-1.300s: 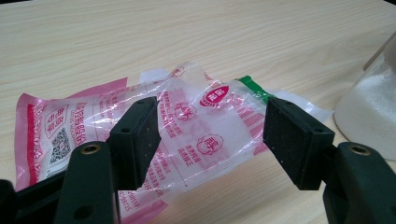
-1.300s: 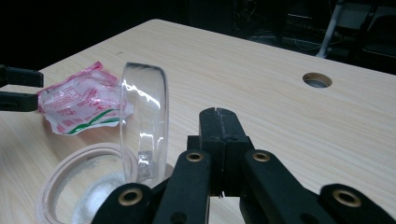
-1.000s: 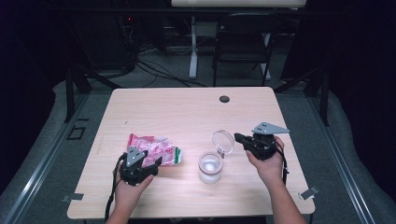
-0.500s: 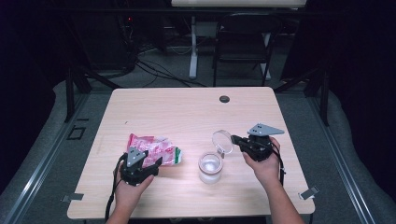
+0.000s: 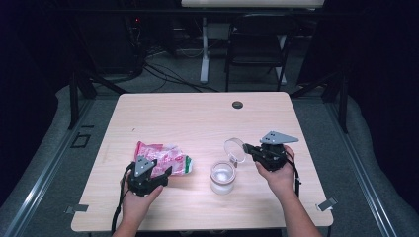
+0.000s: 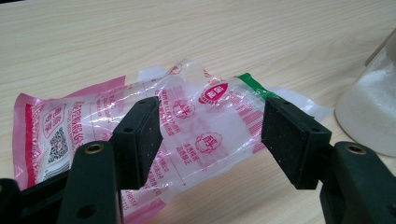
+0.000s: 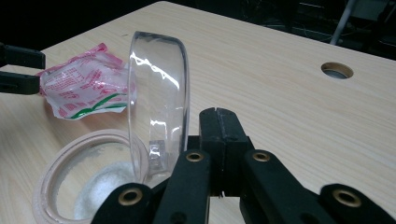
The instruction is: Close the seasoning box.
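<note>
A crumpled pink and clear plastic bag (image 5: 160,153) lies on the wooden table (image 5: 197,118) at the front left. My left gripper (image 5: 164,171) rests just before it with its jaws open. In the left gripper view the bag (image 6: 93,116) lies beyond the spread pads of that gripper (image 6: 215,135), untouched. A round clear jar (image 5: 222,177) with white powder stands at the front middle. My right gripper (image 5: 245,147) is shut on a clear lid (image 5: 234,149) and holds it on edge above the jar's right rim. The right gripper view shows the lid (image 7: 159,93) beside the closed jaws (image 7: 218,116), over the open jar (image 7: 93,182).
A round cable hole (image 5: 237,104) sits in the table's far side. Bare wood stretches across the back half of the table. Behind the table stand a dark chair (image 5: 257,44) and loose cables on the floor (image 5: 163,74).
</note>
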Demonstrator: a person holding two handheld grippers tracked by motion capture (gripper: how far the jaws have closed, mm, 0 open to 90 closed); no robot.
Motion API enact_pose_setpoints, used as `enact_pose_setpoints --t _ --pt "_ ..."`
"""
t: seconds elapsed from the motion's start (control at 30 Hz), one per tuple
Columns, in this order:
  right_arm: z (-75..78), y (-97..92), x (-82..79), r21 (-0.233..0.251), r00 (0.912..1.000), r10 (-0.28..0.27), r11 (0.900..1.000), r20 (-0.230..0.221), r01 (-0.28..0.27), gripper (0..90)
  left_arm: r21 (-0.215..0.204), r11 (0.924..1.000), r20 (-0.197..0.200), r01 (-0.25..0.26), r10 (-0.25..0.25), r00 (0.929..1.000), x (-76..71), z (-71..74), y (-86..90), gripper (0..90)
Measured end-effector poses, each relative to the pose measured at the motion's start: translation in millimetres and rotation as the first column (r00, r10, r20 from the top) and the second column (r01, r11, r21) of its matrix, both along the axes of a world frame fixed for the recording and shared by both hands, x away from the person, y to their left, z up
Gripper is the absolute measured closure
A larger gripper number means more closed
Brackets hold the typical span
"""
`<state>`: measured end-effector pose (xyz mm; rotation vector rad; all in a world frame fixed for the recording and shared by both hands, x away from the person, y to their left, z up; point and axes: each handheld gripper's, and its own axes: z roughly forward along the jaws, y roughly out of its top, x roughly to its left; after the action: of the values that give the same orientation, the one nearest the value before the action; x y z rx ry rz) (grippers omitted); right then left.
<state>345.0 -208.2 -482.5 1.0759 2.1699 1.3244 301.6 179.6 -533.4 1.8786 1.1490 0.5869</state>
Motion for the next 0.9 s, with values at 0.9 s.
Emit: enact_pose_setpoints --t 0.9 --pt "-5.9 22.7 -5.9 -0.036 0.9971 0.076 0.9965 0.001 -0.076 90.0 -0.003 0.9999 -0.004 -0.015 0.015 0.9999 2.3 -1.2 2.6 37.4"
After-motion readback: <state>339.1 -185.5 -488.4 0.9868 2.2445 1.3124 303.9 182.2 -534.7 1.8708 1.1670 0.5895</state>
